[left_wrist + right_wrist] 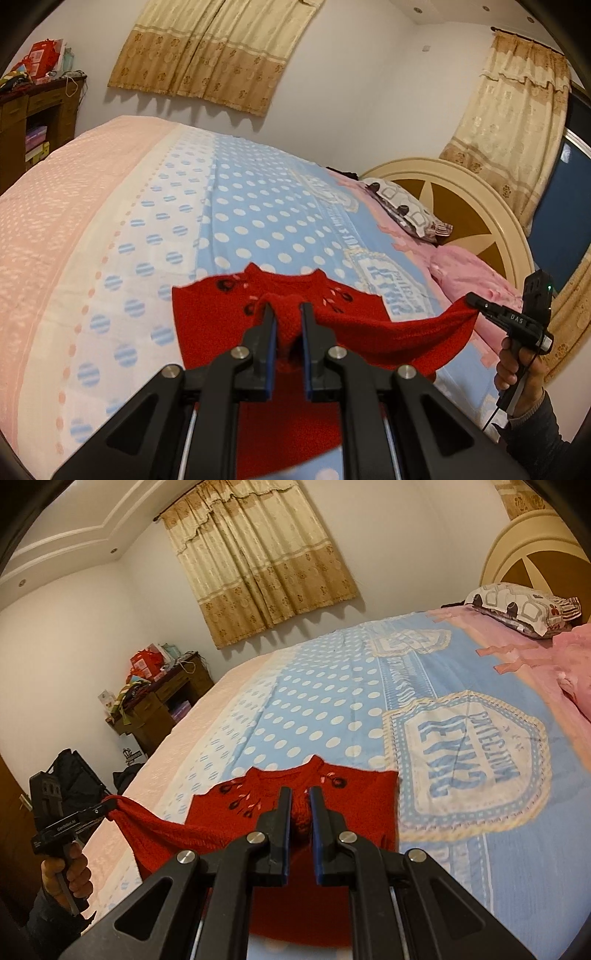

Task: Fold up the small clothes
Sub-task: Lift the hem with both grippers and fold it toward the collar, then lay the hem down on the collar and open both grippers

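A small red knitted sweater (354, 325) with dark flower embroidery near its collar hangs stretched between both grippers, its far part resting on the bed. My left gripper (286, 308) is shut on a bunch of the red knit. At the right of the left wrist view, my right gripper (472, 300), held by a hand, pinches the other end of the hem. In the right wrist view the sweater (362, 794) lies ahead, my right gripper (300, 793) is shut on its knit, and my left gripper (110, 806) clamps the far left corner.
The bed wears a blue polka-dot cover (258, 206) with a pink and white band on the left. A patterned pillow (406, 206) and pink cloth (465, 266) lie by the round headboard (461, 184). A cluttered wooden desk (166, 698) stands by the wall.
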A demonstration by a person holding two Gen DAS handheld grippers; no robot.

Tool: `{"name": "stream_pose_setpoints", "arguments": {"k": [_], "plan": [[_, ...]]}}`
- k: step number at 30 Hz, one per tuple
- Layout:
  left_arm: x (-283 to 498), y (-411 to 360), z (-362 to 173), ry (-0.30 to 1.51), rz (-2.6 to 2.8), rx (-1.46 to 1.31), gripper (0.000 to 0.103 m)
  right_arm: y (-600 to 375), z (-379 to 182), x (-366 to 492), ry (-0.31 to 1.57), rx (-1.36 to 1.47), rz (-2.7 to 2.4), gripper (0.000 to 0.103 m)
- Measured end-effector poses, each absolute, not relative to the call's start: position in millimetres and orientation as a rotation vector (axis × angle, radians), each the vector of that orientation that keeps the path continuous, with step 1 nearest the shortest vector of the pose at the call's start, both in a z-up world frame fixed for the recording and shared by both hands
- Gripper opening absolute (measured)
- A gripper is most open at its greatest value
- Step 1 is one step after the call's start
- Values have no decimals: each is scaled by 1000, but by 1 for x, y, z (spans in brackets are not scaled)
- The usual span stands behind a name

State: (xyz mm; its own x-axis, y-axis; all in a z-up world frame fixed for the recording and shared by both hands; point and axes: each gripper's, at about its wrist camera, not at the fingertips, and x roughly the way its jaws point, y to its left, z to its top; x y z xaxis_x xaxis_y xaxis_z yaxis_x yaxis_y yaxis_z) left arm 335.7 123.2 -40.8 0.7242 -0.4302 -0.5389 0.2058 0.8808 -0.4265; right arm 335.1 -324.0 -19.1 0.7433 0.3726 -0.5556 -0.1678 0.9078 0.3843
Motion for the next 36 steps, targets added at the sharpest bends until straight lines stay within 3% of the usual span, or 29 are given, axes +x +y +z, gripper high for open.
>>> {"name": "stream_pose_setpoints", "arguments": {"k": [22,27,29,30,31,32,36], "plan": [[465,129,-150,867,-279,-402,11,-331,-135,512,904,339,171,9],[471,138,-160,871,-254,-451,18,-336,-160,542,970,370,137,11],[464,145,-153,837,-235,-454,26,-341,-164,546,969,380,117,28],[460,149,-148,816,-235,-467,31,-343,-164,545,967,384,97,66],[454,153,-143,793,-224,-475,43,-347,-163,542,961,396,93,88],[450,156,-139,772,-209,-473,54,-348,-160,539,949,402,101,88],[430,147,-127,739,-193,-400,57,-332,-142,517,921,278,102,88]]}}
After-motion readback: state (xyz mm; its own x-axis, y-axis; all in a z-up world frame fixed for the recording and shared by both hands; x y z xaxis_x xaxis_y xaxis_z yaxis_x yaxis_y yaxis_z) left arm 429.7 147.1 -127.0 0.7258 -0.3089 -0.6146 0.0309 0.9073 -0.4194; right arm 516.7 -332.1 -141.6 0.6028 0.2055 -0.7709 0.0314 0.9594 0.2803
